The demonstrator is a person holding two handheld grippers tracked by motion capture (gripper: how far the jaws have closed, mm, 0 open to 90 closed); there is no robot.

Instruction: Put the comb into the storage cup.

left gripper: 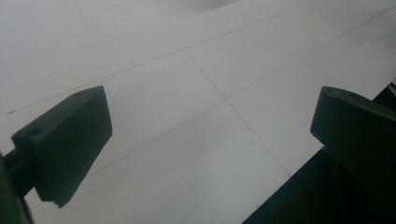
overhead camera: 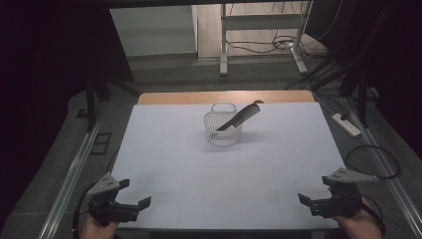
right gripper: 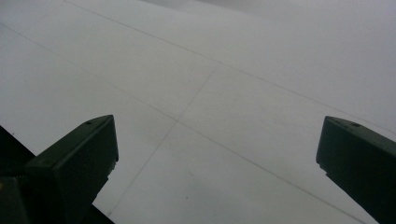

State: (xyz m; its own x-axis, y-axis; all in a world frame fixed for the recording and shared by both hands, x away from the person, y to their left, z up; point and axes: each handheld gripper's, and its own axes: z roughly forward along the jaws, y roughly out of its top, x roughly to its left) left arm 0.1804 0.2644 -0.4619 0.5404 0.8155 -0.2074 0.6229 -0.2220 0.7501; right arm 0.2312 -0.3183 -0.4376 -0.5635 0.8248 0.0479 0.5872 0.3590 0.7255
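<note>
A black comb [overhead camera: 242, 115] leaned in the white basket [overhead camera: 222, 130] at mid-table. Left gripper [overhead camera: 135, 194] and right gripper [overhead camera: 312, 195] rested wide apart at the near edge, jaws empty.

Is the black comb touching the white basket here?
Touching. In the high view the black comb stands tilted inside the white basket, its lower end in the bowl and its shaft leaning on the rim.

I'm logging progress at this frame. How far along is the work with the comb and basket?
Looks finished or not begun: the black comb leans in the white basket, its upper end poking over the rim. Nothing is in hand; the left claw and right claw sit open at the table's near edge, far from the basket.
</note>
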